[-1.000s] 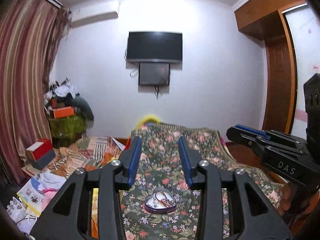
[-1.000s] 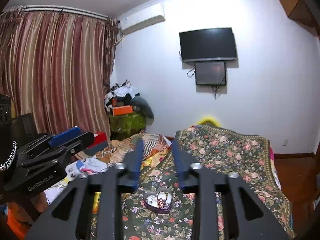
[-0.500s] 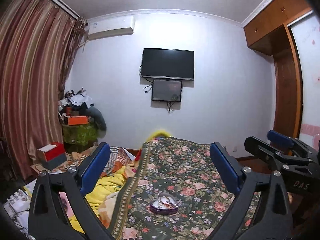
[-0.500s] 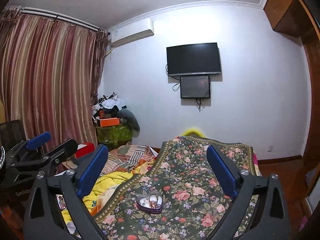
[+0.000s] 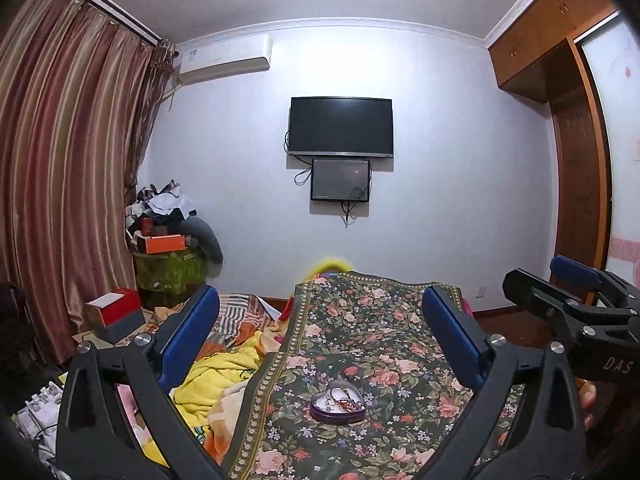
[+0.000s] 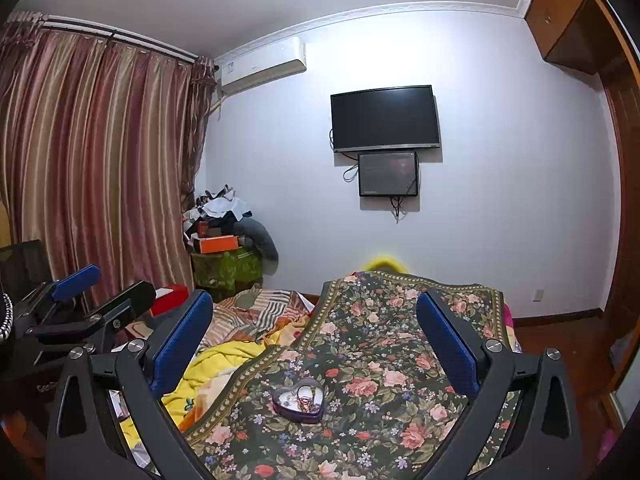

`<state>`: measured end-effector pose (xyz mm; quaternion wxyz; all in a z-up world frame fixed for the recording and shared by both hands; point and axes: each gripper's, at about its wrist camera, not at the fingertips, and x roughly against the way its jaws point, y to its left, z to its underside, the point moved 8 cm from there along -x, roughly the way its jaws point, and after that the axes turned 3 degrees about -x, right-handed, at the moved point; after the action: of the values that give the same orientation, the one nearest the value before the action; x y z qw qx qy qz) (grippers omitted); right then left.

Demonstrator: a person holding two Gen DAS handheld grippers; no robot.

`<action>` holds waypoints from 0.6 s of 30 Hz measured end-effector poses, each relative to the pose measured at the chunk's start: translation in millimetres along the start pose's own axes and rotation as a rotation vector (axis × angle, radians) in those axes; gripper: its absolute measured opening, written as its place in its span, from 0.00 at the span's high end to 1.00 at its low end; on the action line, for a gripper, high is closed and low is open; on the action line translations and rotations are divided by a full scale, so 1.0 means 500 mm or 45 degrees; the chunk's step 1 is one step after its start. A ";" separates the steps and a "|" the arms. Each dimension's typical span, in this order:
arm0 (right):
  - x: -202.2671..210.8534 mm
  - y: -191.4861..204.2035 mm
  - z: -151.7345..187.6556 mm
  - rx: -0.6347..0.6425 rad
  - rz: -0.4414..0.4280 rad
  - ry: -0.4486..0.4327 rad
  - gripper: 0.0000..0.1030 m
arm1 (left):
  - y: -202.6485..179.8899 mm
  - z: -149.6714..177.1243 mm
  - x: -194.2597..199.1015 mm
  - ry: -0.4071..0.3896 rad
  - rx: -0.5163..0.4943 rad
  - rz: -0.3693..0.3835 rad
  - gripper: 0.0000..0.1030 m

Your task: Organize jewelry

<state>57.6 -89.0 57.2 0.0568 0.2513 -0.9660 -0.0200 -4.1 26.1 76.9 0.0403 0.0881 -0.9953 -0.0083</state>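
heart-shaped tin: a small purple heart-shaped tin (image 5: 337, 401) with no lid on it, sitting flat on the floral bedspread (image 5: 372, 344) that covers the bed, toward the near end and closer to the spread's bordered left edge than to its right edge.
contents: a tangle of jewellery (image 6: 301, 396) lies inside, with gold-coloured loops and a reddish strand; single pieces are too small to tell apart.
left gripper: the left gripper (image 5: 320, 332) hovers level above the near end of the bed, its jaws have just been opening and now stand released and wide, with nothing between them.
right gripper: the right gripper (image 6: 314, 330) hangs beside it, tipped slightly down, its jaws likewise have just been opening and stand spread and empty.
handling of the tin: probably light, stiff sheet metal with smooth, slippery walls; on the soft spread it is likely to skid or tip if pushed from one side.
where to hold: across the two lobes at the outer wall, pinching rim to rim, looks safest.
handling of the jewellery: thin, limp and easily snagged; chains are likely to come up knotted together, so a single loop lifted slowly suits best.
orientation: the tin lies open side up.
long axis: point to lobes, running roughly toward the near end of the bed, the point nearest the cameras.
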 end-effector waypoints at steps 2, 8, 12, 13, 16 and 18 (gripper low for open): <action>-0.001 0.000 0.000 0.000 0.001 0.003 0.02 | 0.001 0.000 0.000 0.002 0.000 0.001 0.01; -0.001 -0.004 0.006 -0.003 0.003 0.015 0.02 | 0.007 0.008 -0.006 0.015 0.012 0.001 0.01; -0.004 -0.007 0.010 -0.007 0.006 0.030 0.02 | 0.011 0.013 -0.010 0.028 0.024 0.006 0.01; -0.006 -0.009 0.008 -0.009 0.006 0.033 0.02 | 0.009 0.014 -0.012 0.033 0.027 0.009 0.01; -0.007 -0.011 0.008 -0.012 0.006 0.040 0.02 | 0.012 0.018 -0.016 0.044 0.030 0.004 0.01; -0.008 -0.011 0.008 -0.012 0.007 0.043 0.02 | 0.012 0.020 -0.018 0.050 0.032 0.003 0.01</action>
<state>63.2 -92.0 52.4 0.0742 0.2485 -0.9656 -0.0200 2.8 33.9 66.6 0.0589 0.0876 -0.9944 0.0061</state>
